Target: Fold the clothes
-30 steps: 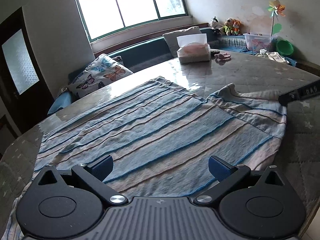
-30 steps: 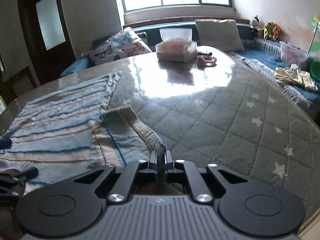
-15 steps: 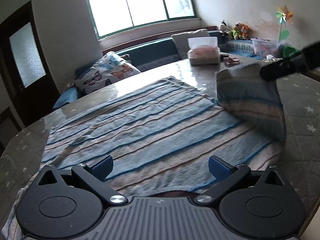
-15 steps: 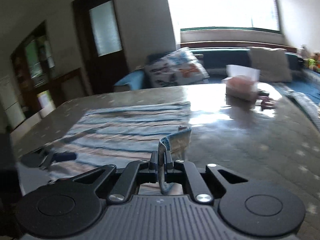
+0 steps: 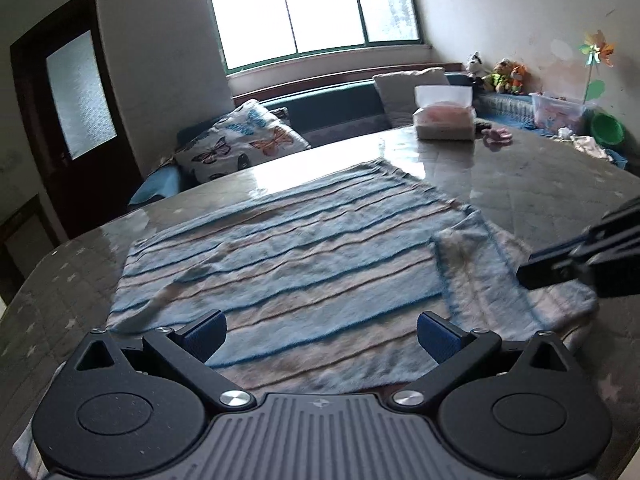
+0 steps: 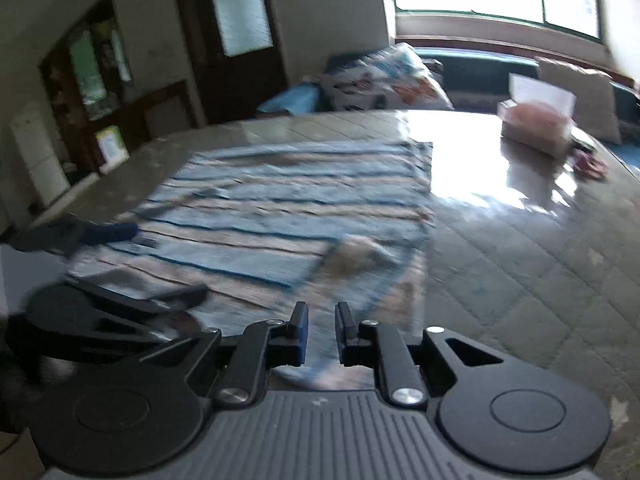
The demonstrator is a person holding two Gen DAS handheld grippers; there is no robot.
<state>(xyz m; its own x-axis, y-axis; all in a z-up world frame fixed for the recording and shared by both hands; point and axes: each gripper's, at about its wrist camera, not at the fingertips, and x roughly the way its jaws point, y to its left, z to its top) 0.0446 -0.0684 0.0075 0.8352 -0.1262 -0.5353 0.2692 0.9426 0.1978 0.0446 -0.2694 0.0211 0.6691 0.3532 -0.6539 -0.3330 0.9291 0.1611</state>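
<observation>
- Left gripper (image 5: 320, 330): jaws spread wide, nothing between the 2 blue pads (image 5: 202, 330), held low over the near edge of the striped garment (image 5: 288, 252).
- Right gripper (image 6: 321, 332): jaws parted with a narrow gap, not clamped on anything; blurred cloth shows through the gap underneath. Seen from the left wrist view, it comes in from the right edge over the folded part.
- Striped garment: blue, white and tan stripes, lies mostly flat on the round table (image 5: 540, 184). Its right sleeve (image 5: 480, 264) is folded over onto the body. A few wrinkles left of centre.
- Table has a grey quilted cover with small white stars under a glossy sheet; strong window glare on the far side.
- Far side of the table: tissue box (image 5: 444, 120) with a white sheet sticking up, small pink item (image 5: 496, 136) just beside it. Both well apart from the garment.
- Butterfly-print pillow (image 5: 244, 144) on the bench behind the table.
- No readable brand, label or writing on anything; right wrist view is motion-blurred.
</observation>
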